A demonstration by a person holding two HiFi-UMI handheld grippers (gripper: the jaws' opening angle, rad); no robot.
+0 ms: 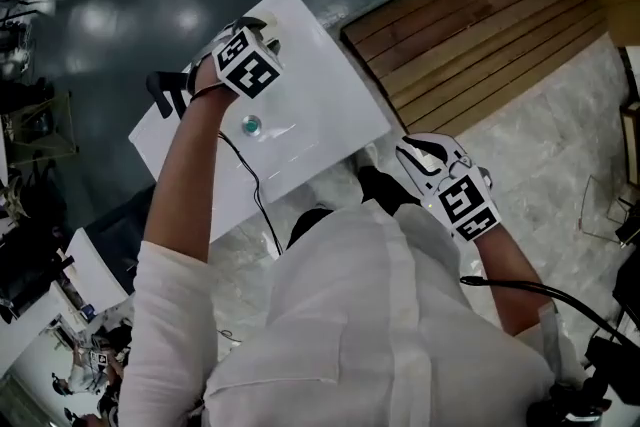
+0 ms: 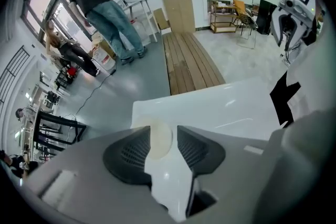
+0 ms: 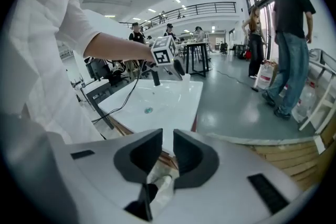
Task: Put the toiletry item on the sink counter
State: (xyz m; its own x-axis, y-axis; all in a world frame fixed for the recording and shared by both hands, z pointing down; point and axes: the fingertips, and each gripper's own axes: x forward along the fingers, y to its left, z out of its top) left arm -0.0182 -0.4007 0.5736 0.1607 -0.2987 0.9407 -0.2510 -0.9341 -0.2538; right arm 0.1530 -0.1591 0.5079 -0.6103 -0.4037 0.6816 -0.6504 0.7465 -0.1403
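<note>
A pale, round toiletry item [image 2: 159, 140] lies on the white sink counter [image 1: 325, 80] near its far corner. My left gripper [image 1: 268, 33] points steeply down over it. In the left gripper view the left gripper [image 2: 164, 136] is open: the item sits between the jaws, with a gap on its right side. The head view hides the item under that gripper. My right gripper [image 1: 412, 151] hovers off the counter's near right edge. In its own view the right gripper [image 3: 168, 147] holds nothing, its jaws a narrow gap apart. The left gripper [image 3: 177, 67] also shows there, over the sink counter [image 3: 181, 94].
The basin has a round drain [image 1: 251, 126] and a black faucet [image 1: 167, 93] at the left rim. A black cable [image 1: 258, 190] runs across the counter. A wooden plank platform [image 1: 480, 25] lies to the right. A person in jeans [image 3: 287, 44] stands beyond.
</note>
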